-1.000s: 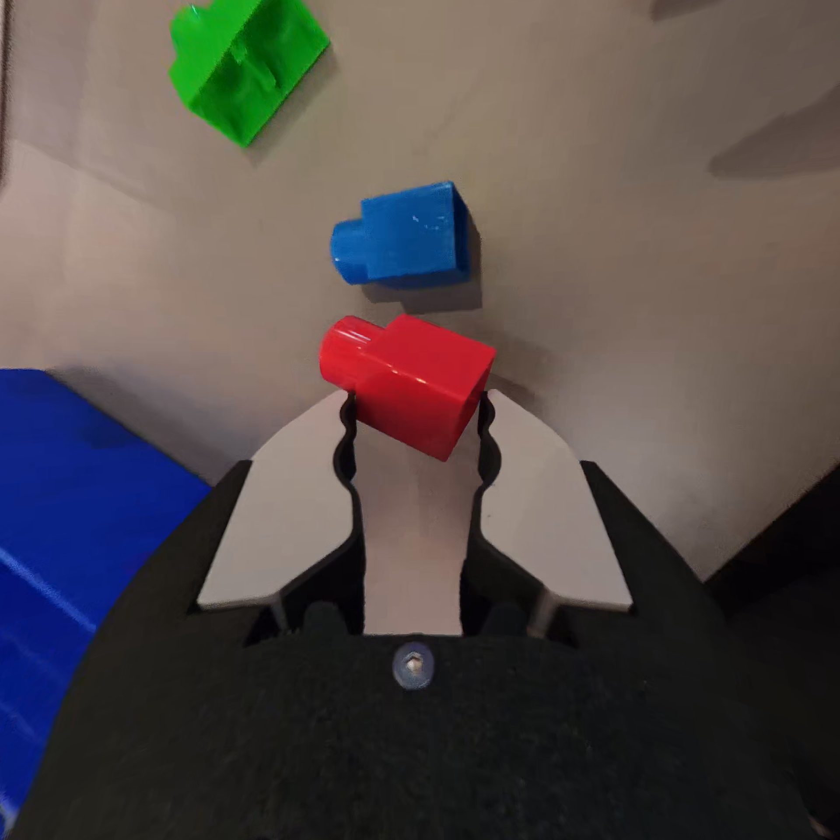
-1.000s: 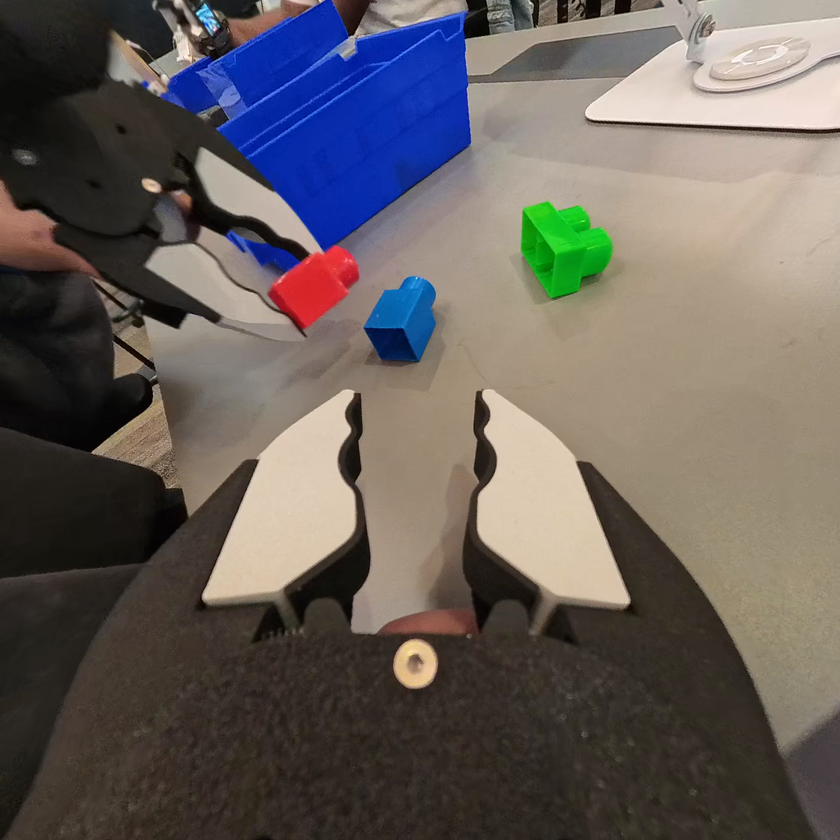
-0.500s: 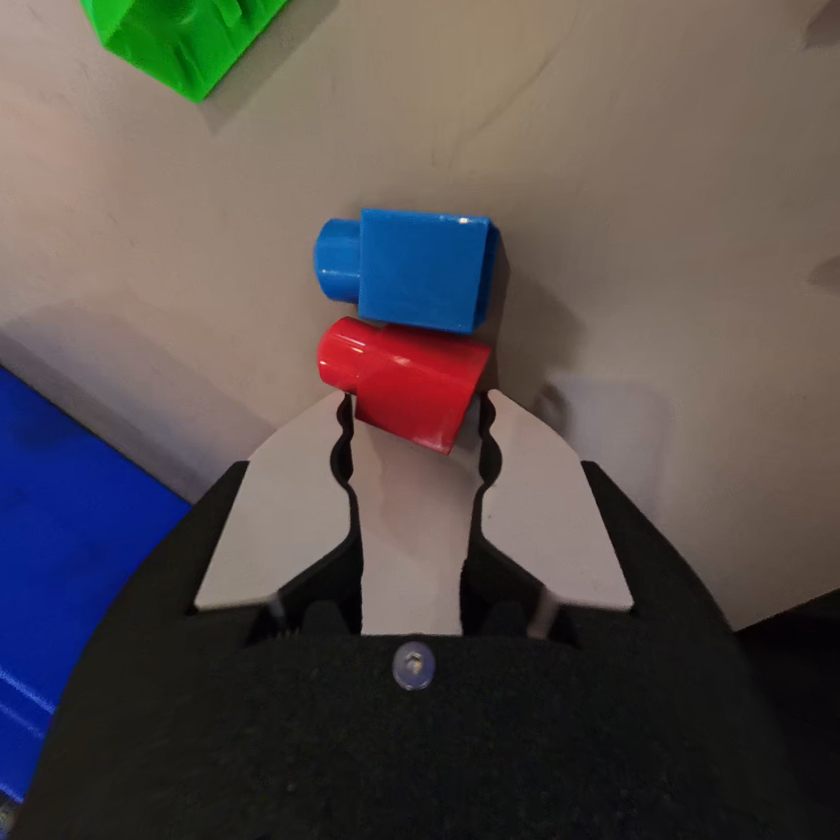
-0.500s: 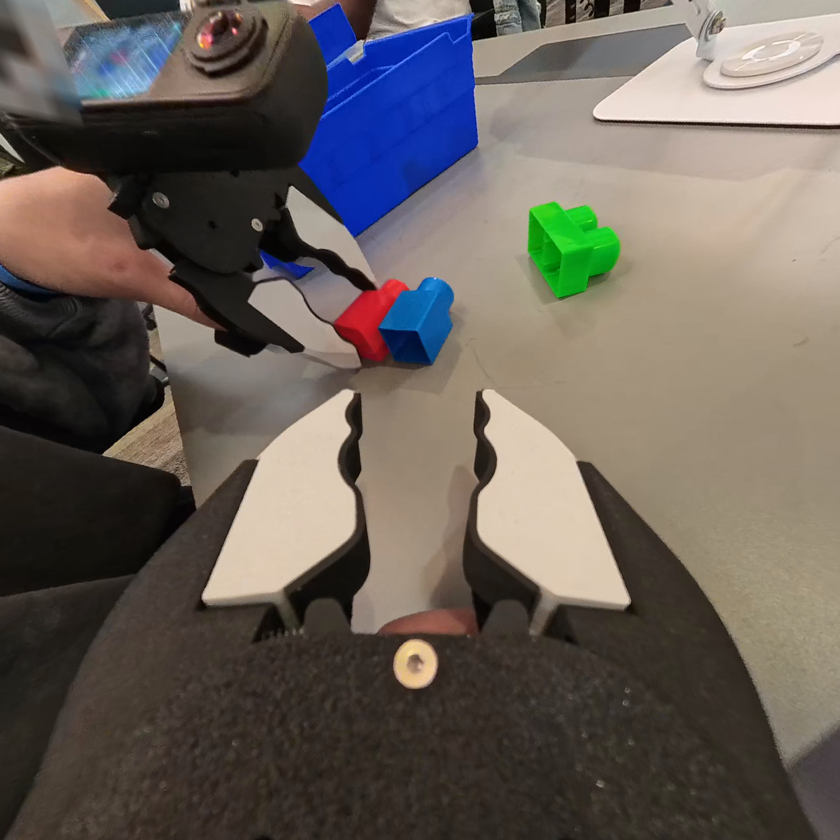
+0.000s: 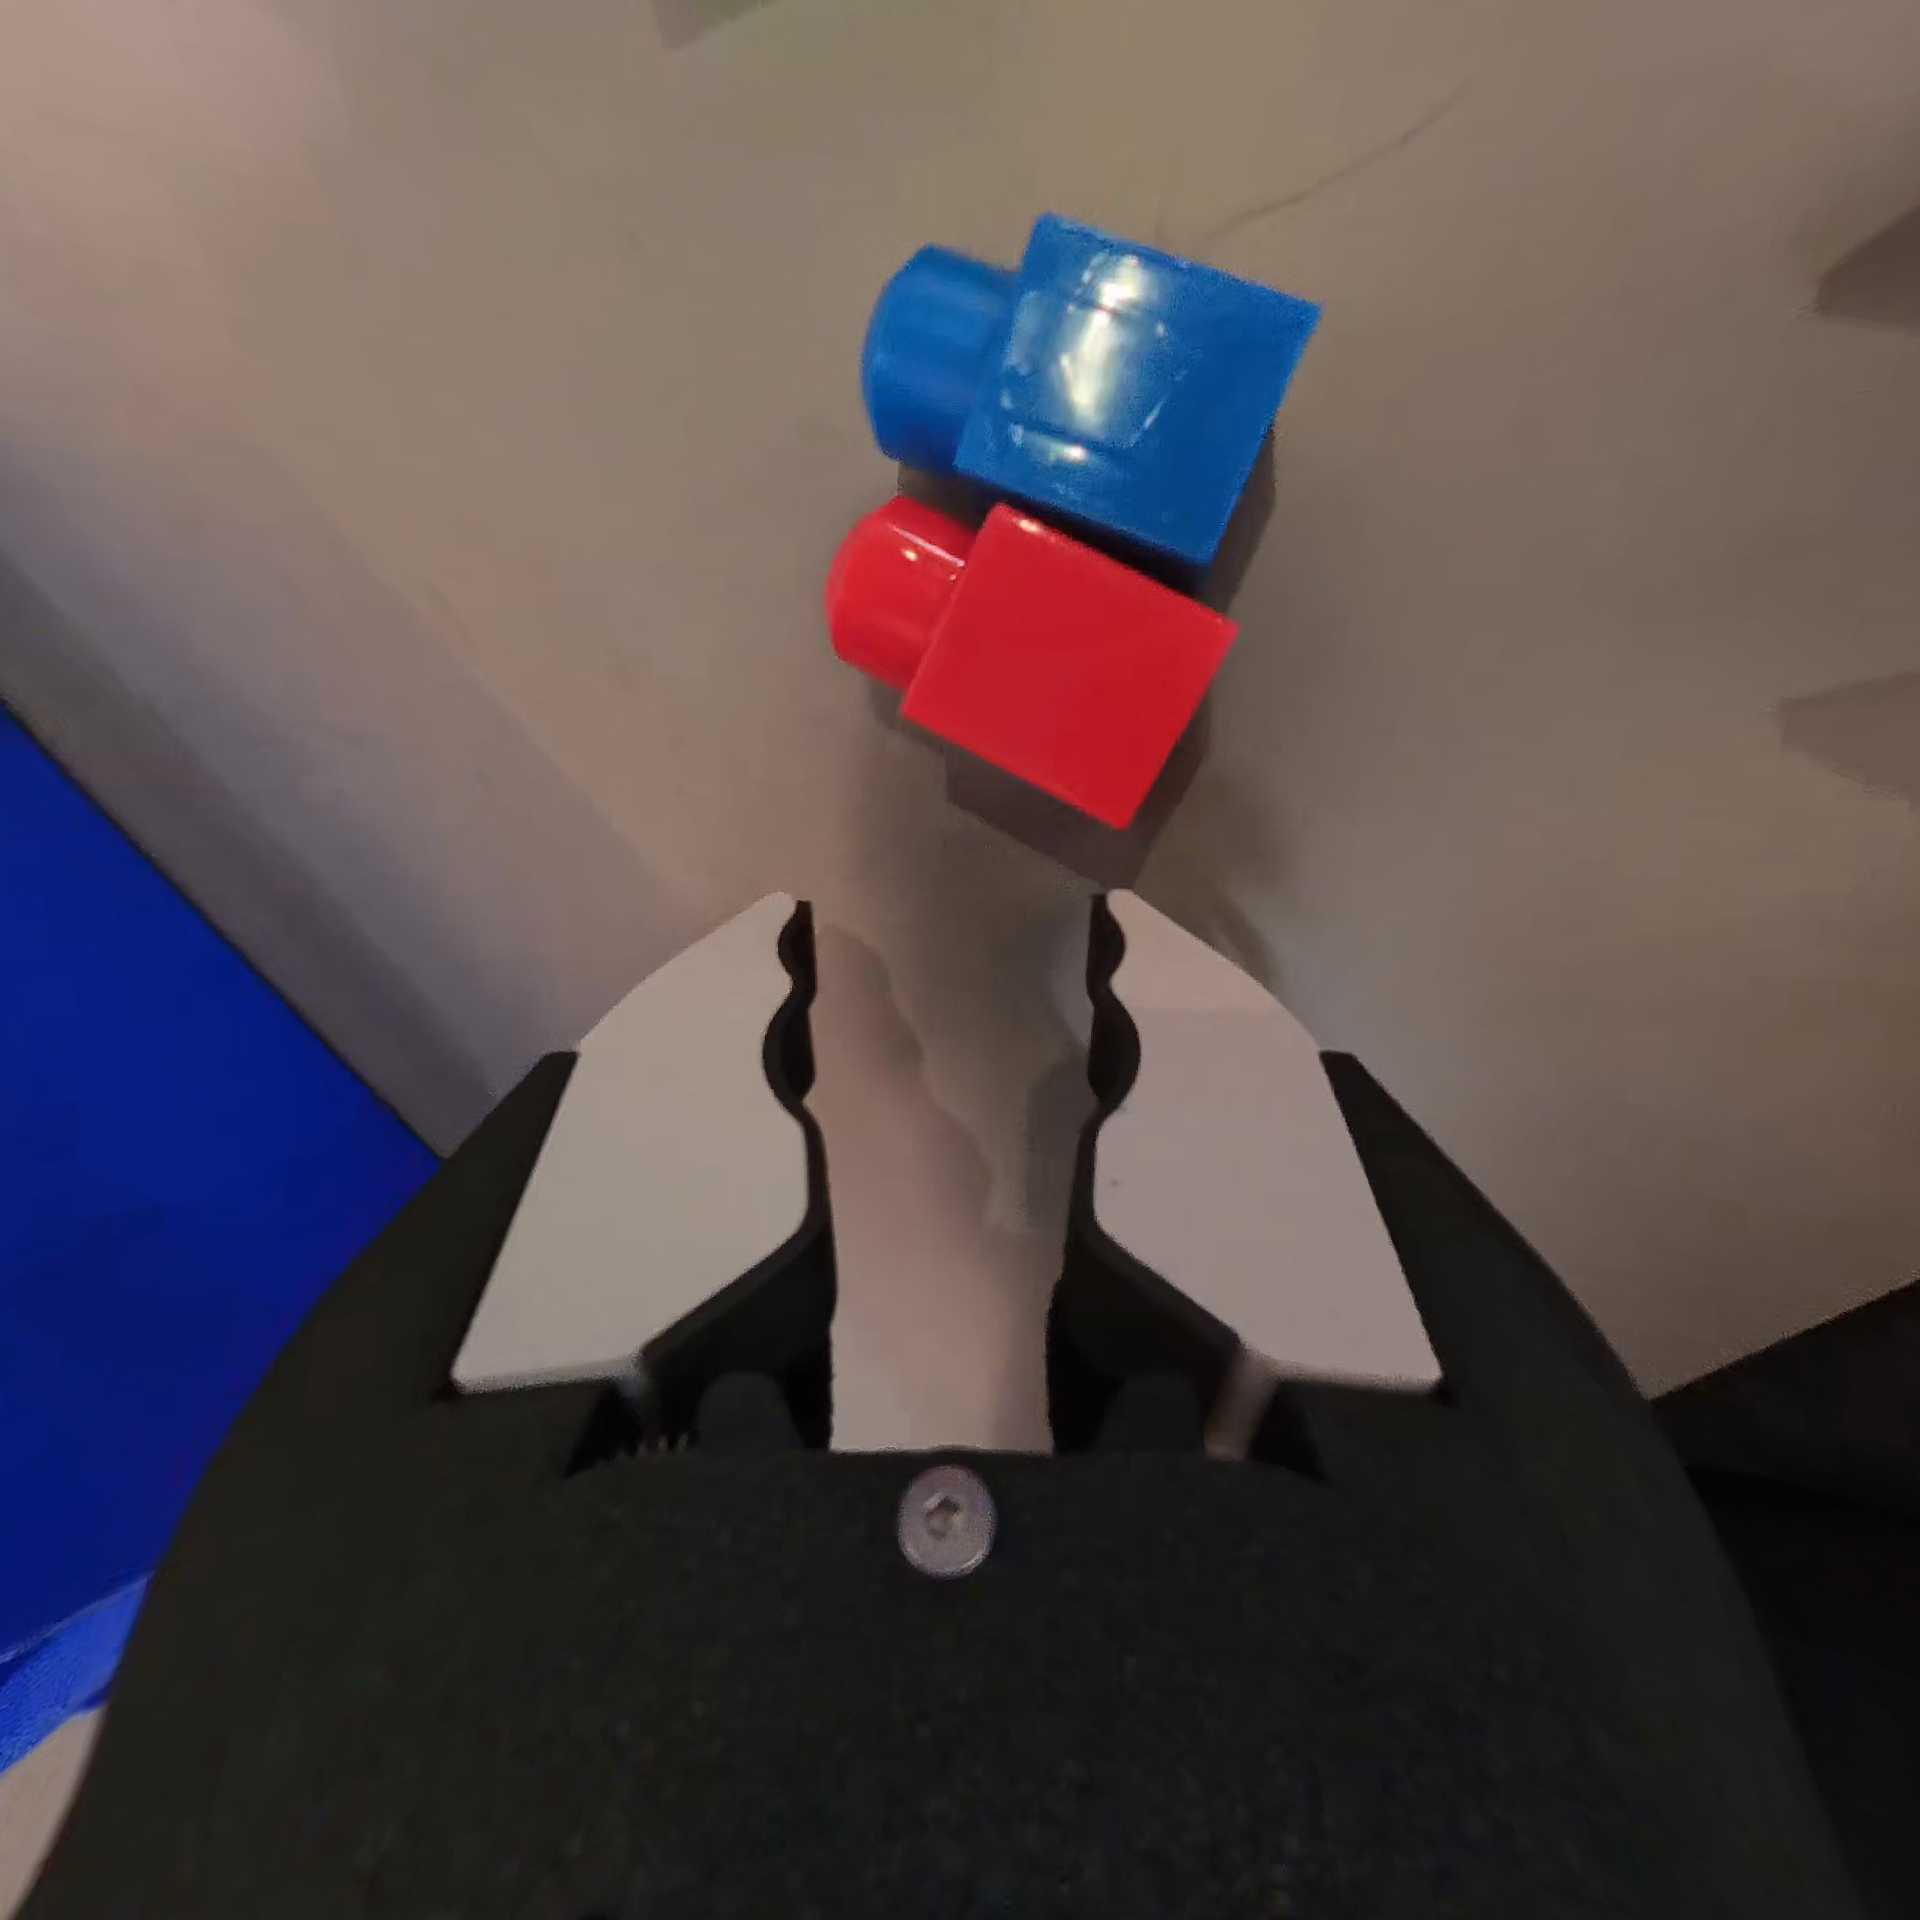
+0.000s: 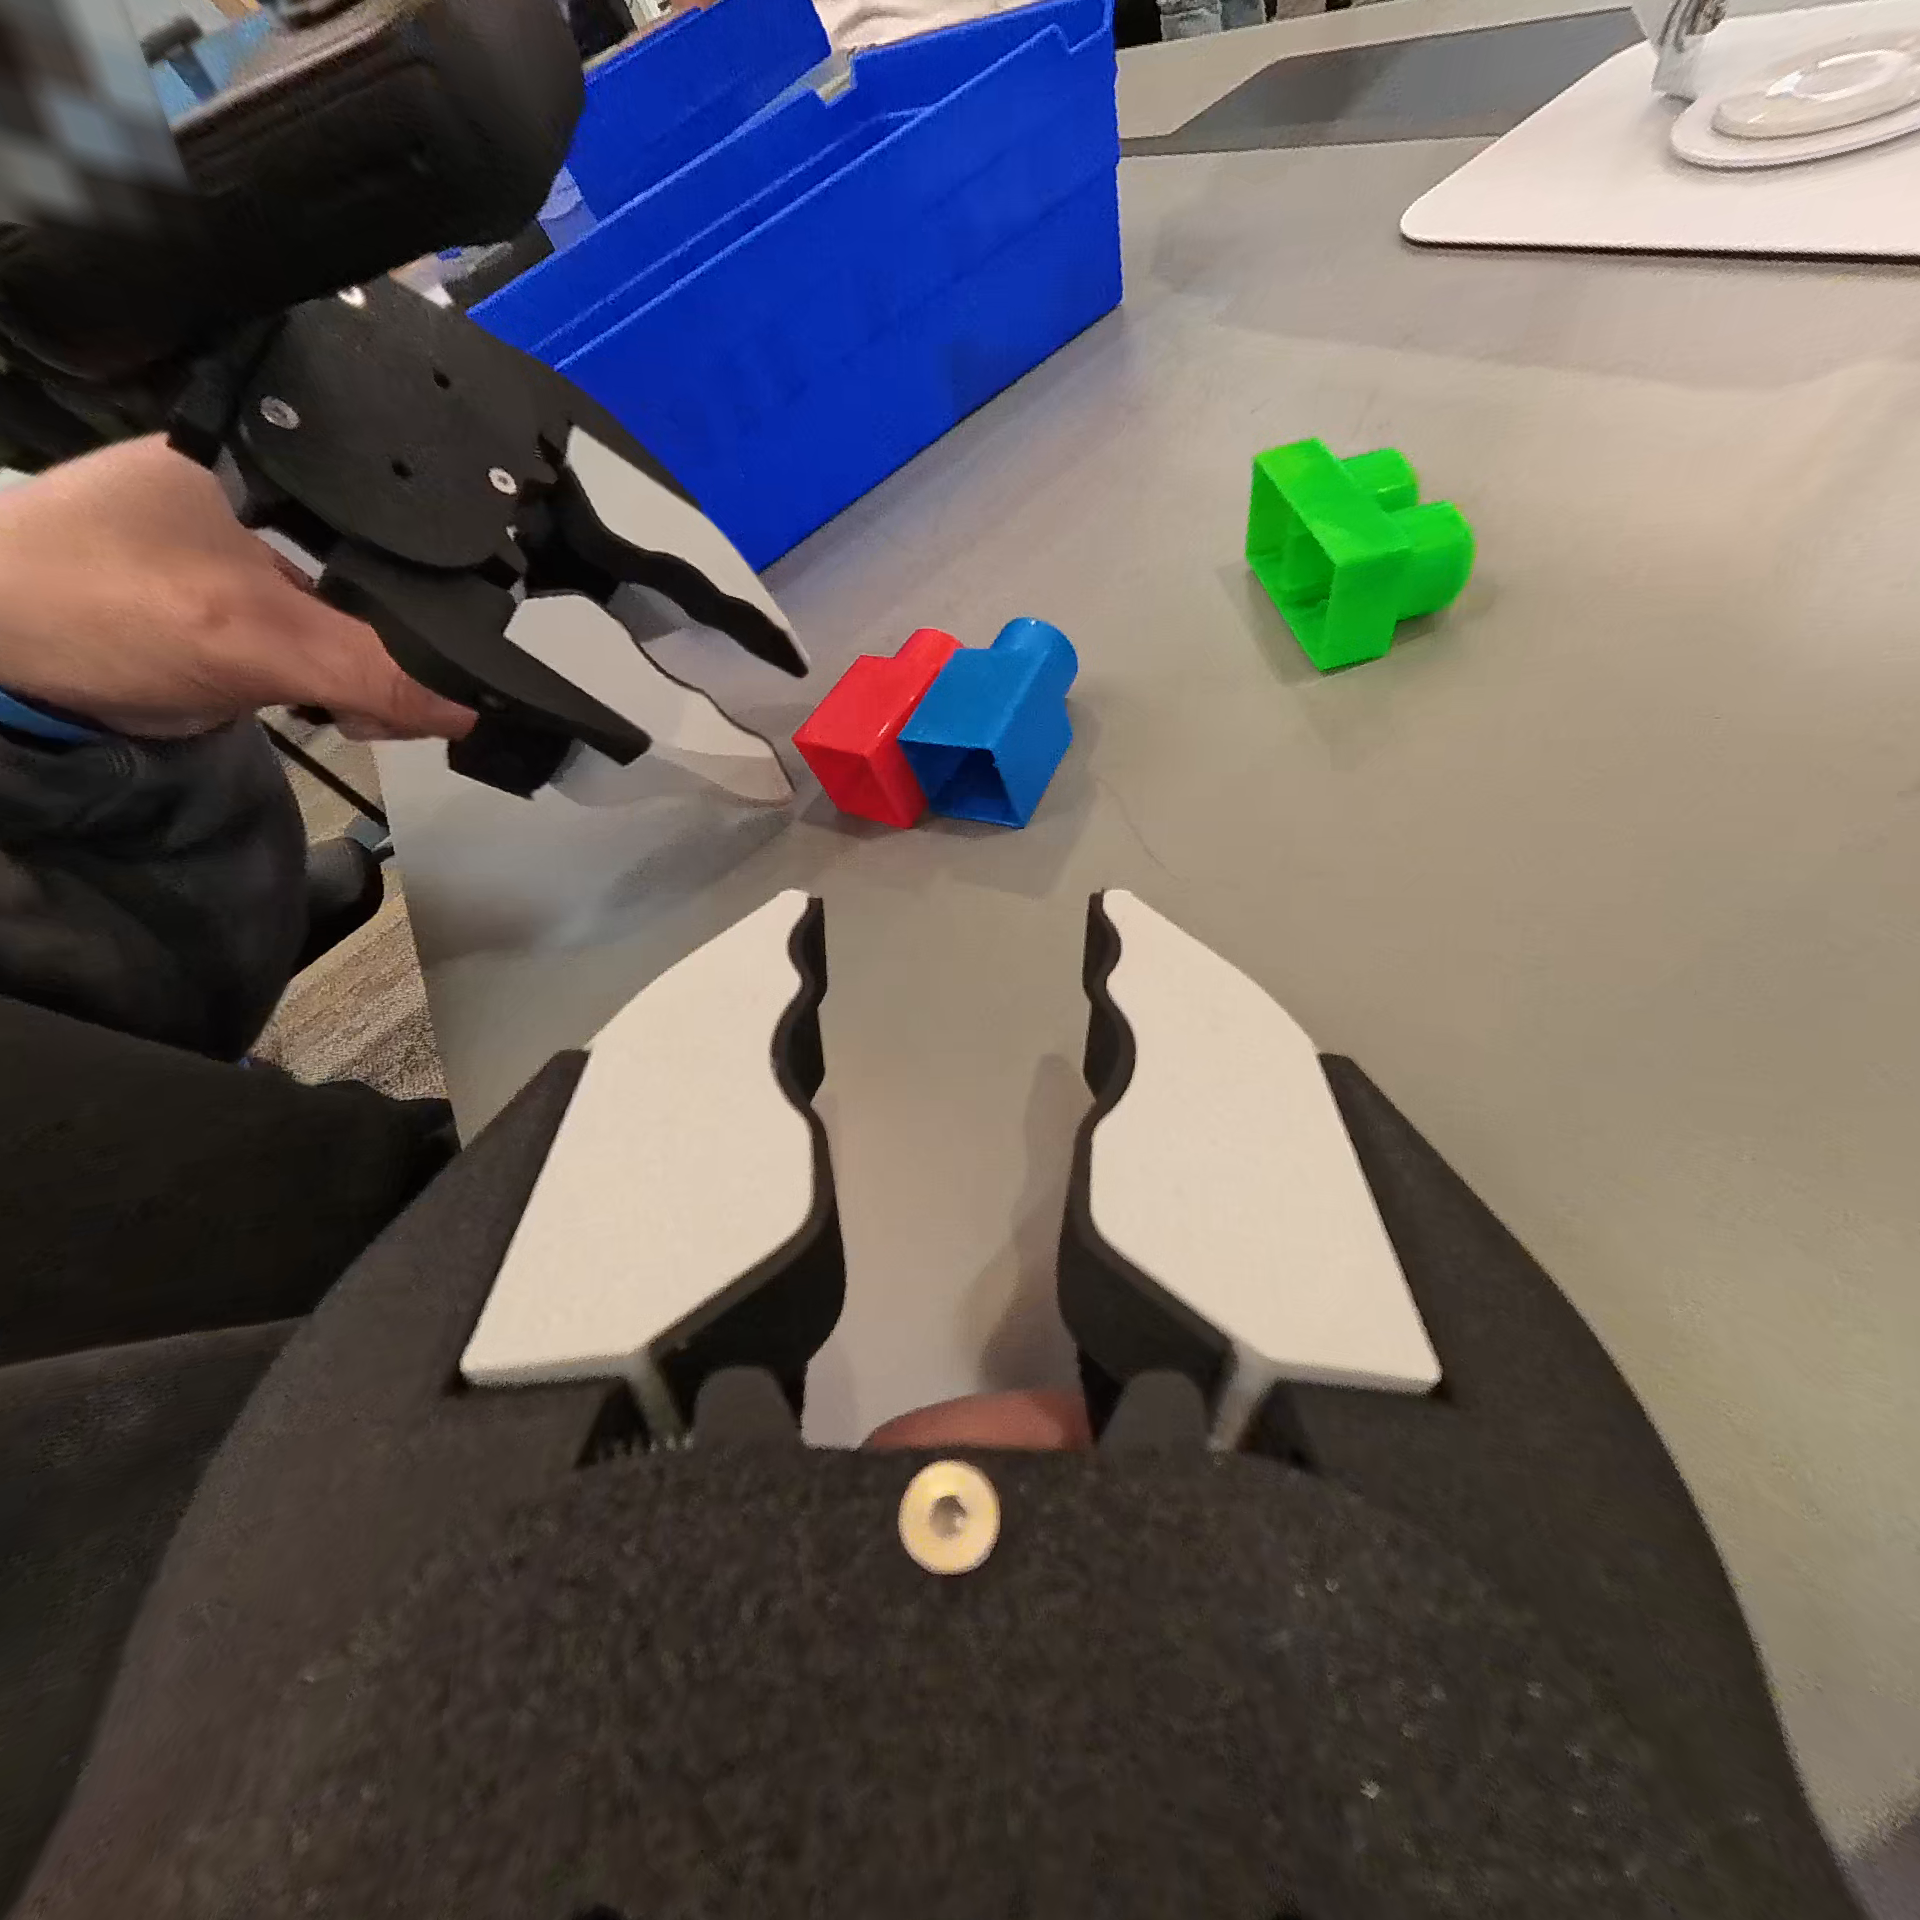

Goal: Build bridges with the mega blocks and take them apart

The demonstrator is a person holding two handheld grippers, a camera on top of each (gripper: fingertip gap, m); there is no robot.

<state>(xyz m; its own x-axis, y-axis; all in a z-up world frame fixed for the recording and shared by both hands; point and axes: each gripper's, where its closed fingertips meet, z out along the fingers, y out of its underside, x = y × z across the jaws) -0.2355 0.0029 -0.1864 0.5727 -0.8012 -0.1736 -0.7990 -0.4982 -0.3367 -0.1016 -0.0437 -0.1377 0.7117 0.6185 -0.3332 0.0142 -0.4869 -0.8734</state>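
A red one-stud block (image 5: 1049, 649) lies on its side on the grey table, touching a blue one-stud block (image 5: 1101, 384) that lies beyond it. Both also show in the right wrist view, the red block (image 6: 873, 727) left of the blue block (image 6: 987, 727). My left gripper (image 5: 948, 914) is open and empty, a short way back from the red block; it also shows in the right wrist view (image 6: 784, 722). My right gripper (image 6: 951, 909) is open and empty, nearer the table's front edge. A green two-stud block (image 6: 1351, 551) lies on its side to the right.
A blue plastic bin (image 6: 831, 270) stands at the back left of the table and shows at the left of the left wrist view (image 5: 156, 1091). A white mat (image 6: 1662, 197) with a round stand lies at the far right. A person's hand (image 6: 156, 613) holds the left gripper.
My left gripper set the red block down against the blue block, let go and drew back. The right gripper has barely moved.
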